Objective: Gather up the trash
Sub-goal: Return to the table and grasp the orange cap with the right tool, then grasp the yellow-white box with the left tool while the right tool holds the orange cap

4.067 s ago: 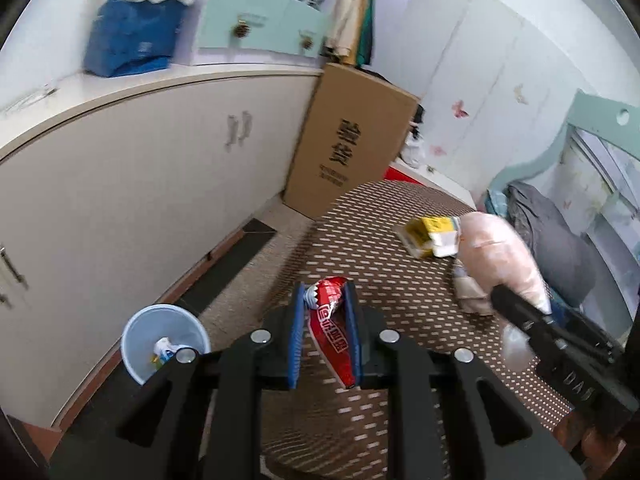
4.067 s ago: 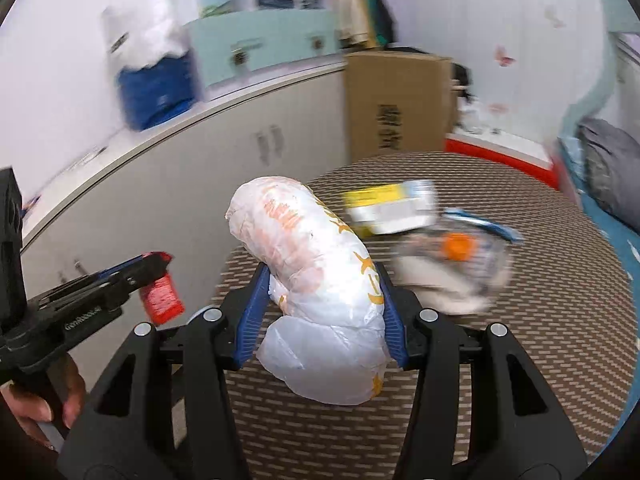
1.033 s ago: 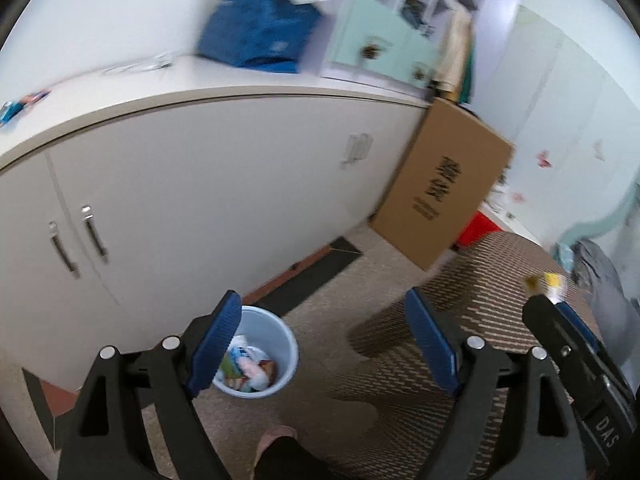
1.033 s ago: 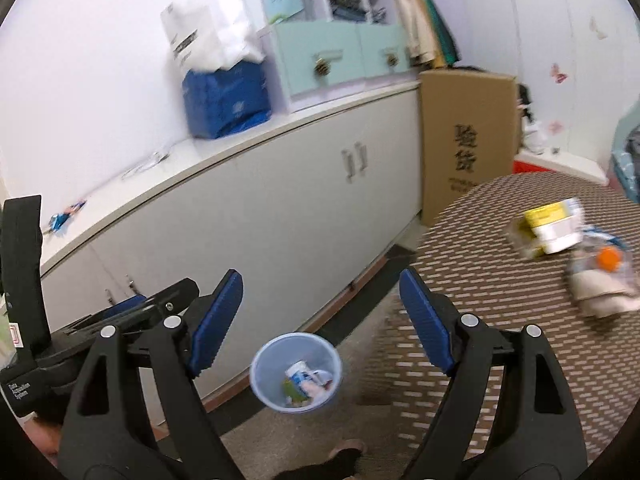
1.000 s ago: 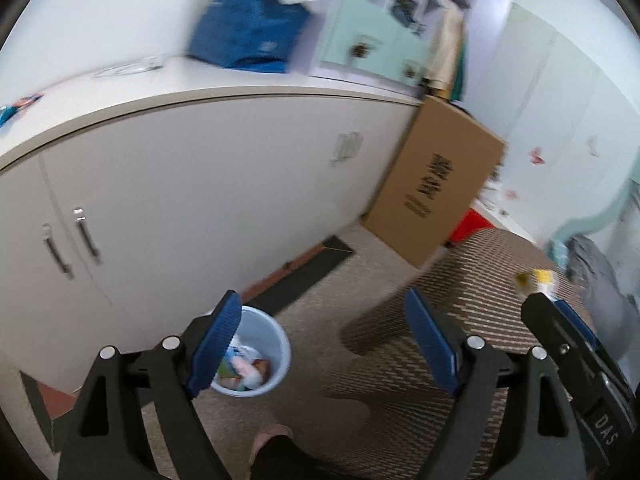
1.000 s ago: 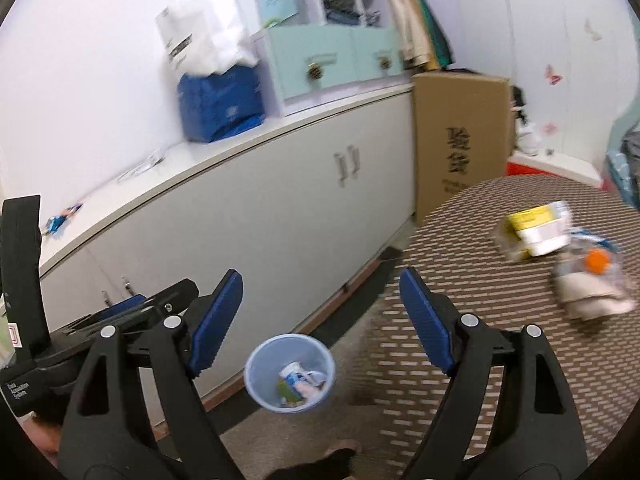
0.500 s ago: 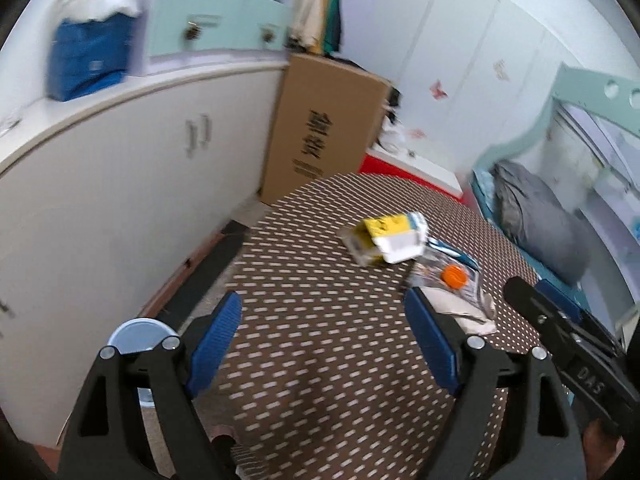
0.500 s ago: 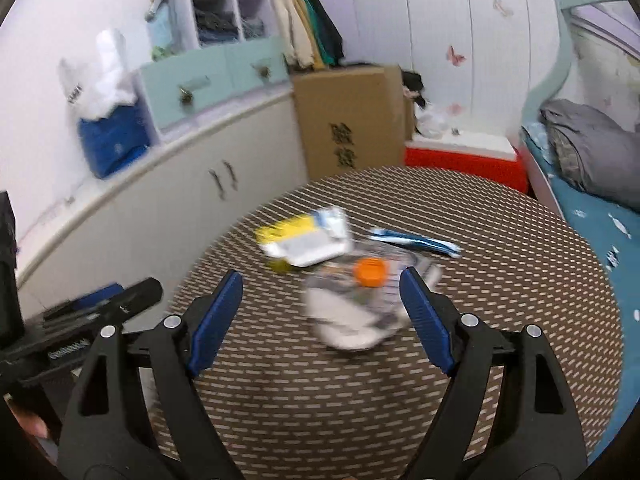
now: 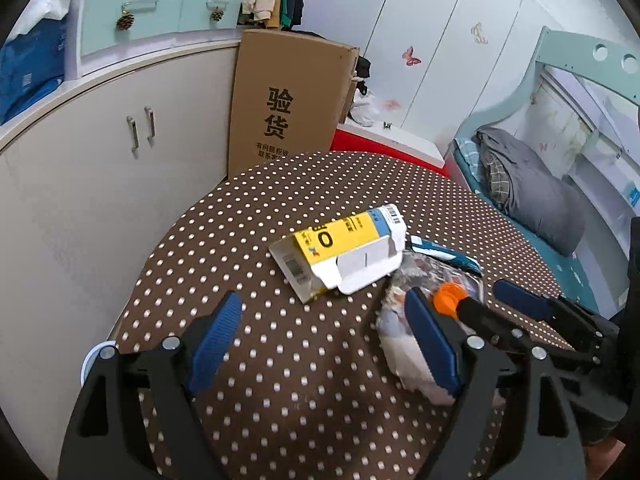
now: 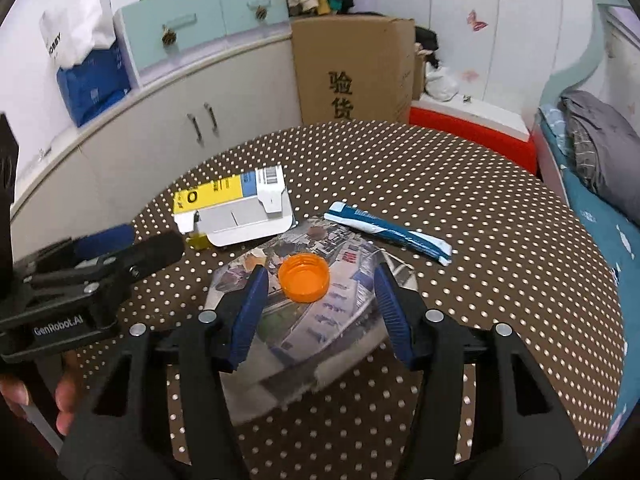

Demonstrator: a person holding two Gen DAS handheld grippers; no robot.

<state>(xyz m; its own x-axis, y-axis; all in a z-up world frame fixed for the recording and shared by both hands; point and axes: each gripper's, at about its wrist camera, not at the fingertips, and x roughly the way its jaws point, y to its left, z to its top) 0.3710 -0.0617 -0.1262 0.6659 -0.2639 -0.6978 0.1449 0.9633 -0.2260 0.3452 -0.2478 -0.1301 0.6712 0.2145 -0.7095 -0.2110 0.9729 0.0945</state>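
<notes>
The bench (image 10: 500, 216), round and covered in brown cloth with white dots, filled the middle and lower part of both views. Behind it, in the upper centre, a cardboard box (image 10: 352, 68) stood against pale cabinets (image 9: 100, 168), and a bed (image 9: 560, 256) ran down the right edge.

The right gripper (image 10: 318, 312) occupied the lower centre of its own view with its jaws apart, one blue pad on either side of a crumpled printed wrapper (image 10: 320, 320) lying on the bench. It was hard to tell whether the pads touched the wrapper. The left gripper (image 9: 326, 344) sat in the lower centre of its view, jaws wide apart and holding nothing, over bare cloth to the left of the wrapper.

A flattened yellow and white carton (image 10: 236, 208) lay left of centre on the bench, just beyond the wrapper. A blue and white sachet (image 10: 388, 232) lay right of centre, close to the wrapper's far edge.

An orange cap (image 10: 304, 276) rested on top of the wrapper, between the right jaws. A sliver of the pale bin (image 9: 94, 356) showed at the lower left, past the bench edge.
</notes>
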